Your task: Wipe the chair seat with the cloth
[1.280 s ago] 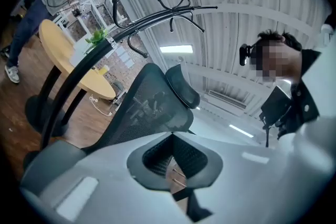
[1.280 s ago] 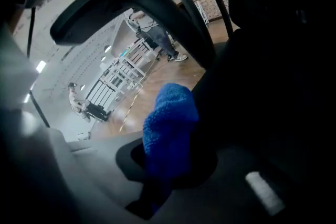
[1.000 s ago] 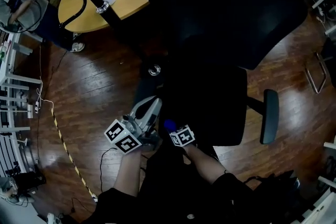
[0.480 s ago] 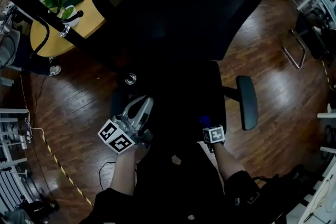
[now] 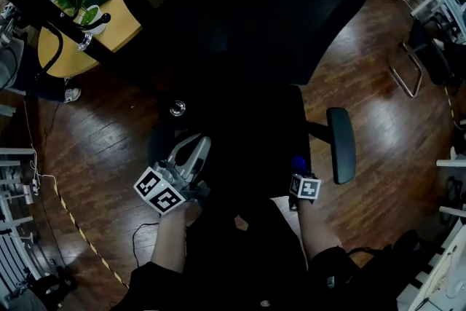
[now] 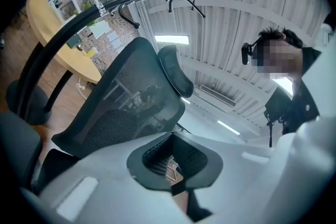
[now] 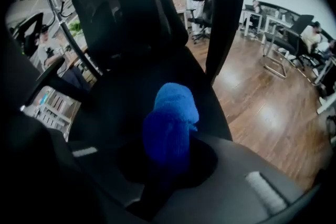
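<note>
Your right gripper [image 5: 298,172] was clamped on the bright blue fluffy cloth [image 7: 170,123], which bulged out past the jaws in a rounded wad. It hung over the front right part of the black padded chair seat [image 5: 255,135], close to the black right armrest [image 5: 341,144]; whether the cloth pressed on the seat could not be told. Your left gripper [image 5: 193,151] had its jaws together with nothing in them. It sat off the seat's left edge above the dark wooden floor [image 5: 109,149], tilted up towards the black mesh backrest [image 6: 121,107].
</note>
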Motion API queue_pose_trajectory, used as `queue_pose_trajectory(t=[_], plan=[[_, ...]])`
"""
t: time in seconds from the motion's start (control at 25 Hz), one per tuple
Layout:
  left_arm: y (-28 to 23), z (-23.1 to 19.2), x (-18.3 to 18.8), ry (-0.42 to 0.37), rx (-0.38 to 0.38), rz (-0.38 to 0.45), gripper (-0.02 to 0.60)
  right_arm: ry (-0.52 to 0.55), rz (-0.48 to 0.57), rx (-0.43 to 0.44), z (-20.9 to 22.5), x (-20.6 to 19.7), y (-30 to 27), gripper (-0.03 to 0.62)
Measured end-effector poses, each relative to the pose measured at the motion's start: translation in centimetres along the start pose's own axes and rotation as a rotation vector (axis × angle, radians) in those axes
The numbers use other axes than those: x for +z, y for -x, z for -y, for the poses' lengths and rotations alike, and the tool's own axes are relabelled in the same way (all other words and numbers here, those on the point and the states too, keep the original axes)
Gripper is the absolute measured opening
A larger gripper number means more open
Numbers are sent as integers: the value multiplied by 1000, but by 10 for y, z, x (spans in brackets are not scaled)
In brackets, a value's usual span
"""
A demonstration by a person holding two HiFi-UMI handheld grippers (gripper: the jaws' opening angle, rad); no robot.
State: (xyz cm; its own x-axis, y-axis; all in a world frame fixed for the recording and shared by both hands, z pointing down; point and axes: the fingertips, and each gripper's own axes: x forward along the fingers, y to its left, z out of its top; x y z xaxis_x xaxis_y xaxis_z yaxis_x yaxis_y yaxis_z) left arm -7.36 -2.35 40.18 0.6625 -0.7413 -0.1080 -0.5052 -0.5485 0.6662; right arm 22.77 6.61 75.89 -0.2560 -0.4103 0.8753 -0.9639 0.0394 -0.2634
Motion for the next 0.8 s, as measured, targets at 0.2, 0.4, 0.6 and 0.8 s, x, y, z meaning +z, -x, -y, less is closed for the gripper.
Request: queue_pose_trajectory(t=[0.2,0.4,0.6,0.8], plan=[[13,-17,2,28,41,45,-9,70,99,148,-82,97,-49,35],[33,-29,11,48,65,84,-9,275,91,251,-194,182,-101,35],[45,-58,16,78,93,109,-9,442,32,357,-308,206,-160,35],[51,-67,13,108,97,120,-9,516,-35,436,-376,193,-194,35]])
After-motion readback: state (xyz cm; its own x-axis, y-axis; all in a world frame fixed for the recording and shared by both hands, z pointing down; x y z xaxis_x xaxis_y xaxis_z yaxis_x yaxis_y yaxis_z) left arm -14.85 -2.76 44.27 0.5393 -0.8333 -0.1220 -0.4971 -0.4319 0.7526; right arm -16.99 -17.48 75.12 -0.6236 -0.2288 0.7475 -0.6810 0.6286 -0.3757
